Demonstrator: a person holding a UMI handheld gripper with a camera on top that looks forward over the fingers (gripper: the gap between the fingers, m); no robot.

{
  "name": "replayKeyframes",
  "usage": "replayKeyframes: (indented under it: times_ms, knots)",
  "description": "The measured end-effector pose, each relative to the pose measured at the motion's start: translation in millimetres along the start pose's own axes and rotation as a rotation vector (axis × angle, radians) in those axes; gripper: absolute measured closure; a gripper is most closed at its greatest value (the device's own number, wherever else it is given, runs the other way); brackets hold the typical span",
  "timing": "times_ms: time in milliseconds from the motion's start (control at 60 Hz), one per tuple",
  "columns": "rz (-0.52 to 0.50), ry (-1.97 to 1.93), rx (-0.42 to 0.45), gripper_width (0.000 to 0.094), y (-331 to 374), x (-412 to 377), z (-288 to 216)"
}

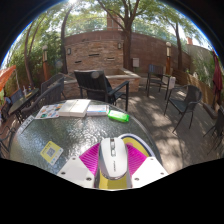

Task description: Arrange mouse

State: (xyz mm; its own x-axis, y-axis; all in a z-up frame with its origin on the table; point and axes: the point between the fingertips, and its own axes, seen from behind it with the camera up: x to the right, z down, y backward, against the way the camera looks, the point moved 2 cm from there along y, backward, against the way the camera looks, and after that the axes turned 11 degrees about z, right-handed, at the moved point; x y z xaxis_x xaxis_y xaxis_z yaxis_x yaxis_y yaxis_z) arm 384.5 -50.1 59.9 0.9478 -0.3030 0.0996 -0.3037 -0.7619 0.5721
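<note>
A white computer mouse (112, 157) with a grey scroll wheel sits between my gripper's (112, 160) two fingers, its front end pointing away from me. The magenta pads (91, 158) press against both of its sides, so the fingers are shut on it. It is held above a round glass patio table (70, 135). A yellow-edged flat piece (137, 148) shows just under and beyond the mouse, partly hidden by the fingers.
On the table lie a white book or box (75, 107), a green object (118, 116) and a yellow-green card (50, 151). Black metal patio chairs (100, 88) stand around the table. A brick wall (100, 50) and trees lie beyond.
</note>
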Motion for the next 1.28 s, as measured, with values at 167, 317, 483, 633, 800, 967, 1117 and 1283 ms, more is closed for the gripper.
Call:
replayKeyframes:
  times_ms: [167,317,483,633,800,967,1117,1283]
  knots:
    - [0.000,0.033,-0.121,0.0431,-27.9,18.4,49.6]
    - [0.015,0.043,-0.109,0.0096,-6.4,26.1,43.8]
    - [0.028,0.051,-0.046,0.0074,58.0,30.9,11.9]
    - [0.045,0.073,0.006,0.0080,134.5,31.9,0.2]
    - [0.068,0.094,0.051,0.0082,215.7,33.6,5.8]
    - [0.078,0.102,0.063,0.0081,276.7,35.3,25.3]
    - [0.091,0.102,0.074,0.0083,301.0,39.8,34.0]
    - [0.095,0.129,0.072,0.0083,309.8,36.8,38.3]
